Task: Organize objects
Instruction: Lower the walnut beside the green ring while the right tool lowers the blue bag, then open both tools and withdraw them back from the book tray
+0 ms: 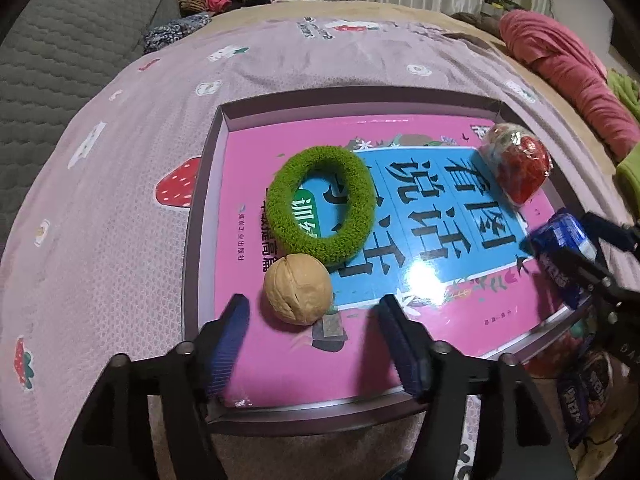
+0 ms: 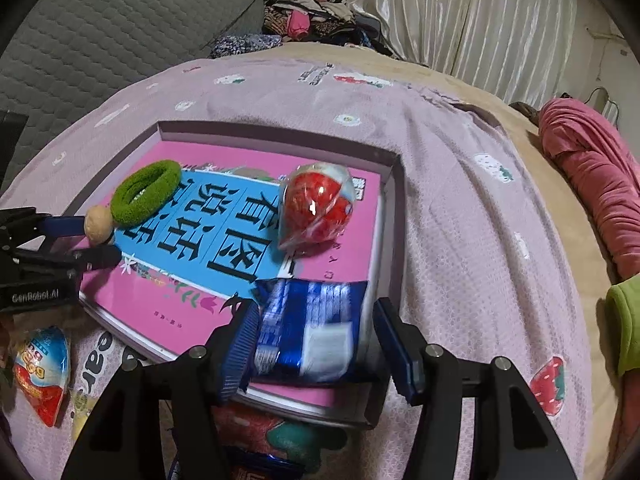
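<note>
A grey shallow box holds a pink book. On the book lie a green fuzzy ring, a walnut and a red wrapped sweet. My left gripper is open, its fingers on either side of the walnut, not touching. My right gripper is open around a blue snack packet that rests on the book's near right corner.
The box sits on a pink strawberry-print sheet. A red and blue wrapped egg toy and more blue packets lie near the box's front. A pink garment lies at right, a grey quilted cushion at left.
</note>
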A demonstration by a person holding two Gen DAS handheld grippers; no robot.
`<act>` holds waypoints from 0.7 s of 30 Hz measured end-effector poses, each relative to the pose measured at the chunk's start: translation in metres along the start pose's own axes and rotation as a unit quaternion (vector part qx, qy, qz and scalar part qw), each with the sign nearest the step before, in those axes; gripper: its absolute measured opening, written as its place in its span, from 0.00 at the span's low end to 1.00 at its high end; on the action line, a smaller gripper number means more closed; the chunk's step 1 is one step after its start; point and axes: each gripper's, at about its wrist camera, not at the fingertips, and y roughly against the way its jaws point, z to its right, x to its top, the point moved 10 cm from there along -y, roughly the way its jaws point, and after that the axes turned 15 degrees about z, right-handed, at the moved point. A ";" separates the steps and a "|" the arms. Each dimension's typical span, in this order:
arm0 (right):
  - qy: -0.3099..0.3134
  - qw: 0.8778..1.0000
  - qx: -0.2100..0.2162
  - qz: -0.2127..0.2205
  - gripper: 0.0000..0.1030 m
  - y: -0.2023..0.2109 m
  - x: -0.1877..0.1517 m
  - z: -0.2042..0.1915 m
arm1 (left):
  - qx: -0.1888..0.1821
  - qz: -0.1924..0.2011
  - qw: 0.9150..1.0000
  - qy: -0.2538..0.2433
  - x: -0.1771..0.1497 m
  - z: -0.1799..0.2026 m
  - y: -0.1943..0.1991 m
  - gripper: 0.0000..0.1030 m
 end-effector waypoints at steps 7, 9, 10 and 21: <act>-0.011 1.000 -0.005 0.014 0.61 0.006 0.007 0.007 | -0.009 0.010 1.000 0.010 0.005 -0.001 0.008 0.73; -0.014 1.000 -0.005 0.016 0.64 0.007 0.009 0.008 | -0.015 0.015 1.000 0.018 0.008 -0.002 0.011 0.74; -0.015 1.000 -0.006 0.018 0.65 0.009 0.009 0.008 | -0.017 0.018 0.999 0.021 0.010 -0.003 0.013 0.75; -0.021 0.997 -0.010 0.079 0.70 0.036 0.036 0.009 | -0.037 0.081 0.995 0.055 0.039 -0.008 0.057 0.77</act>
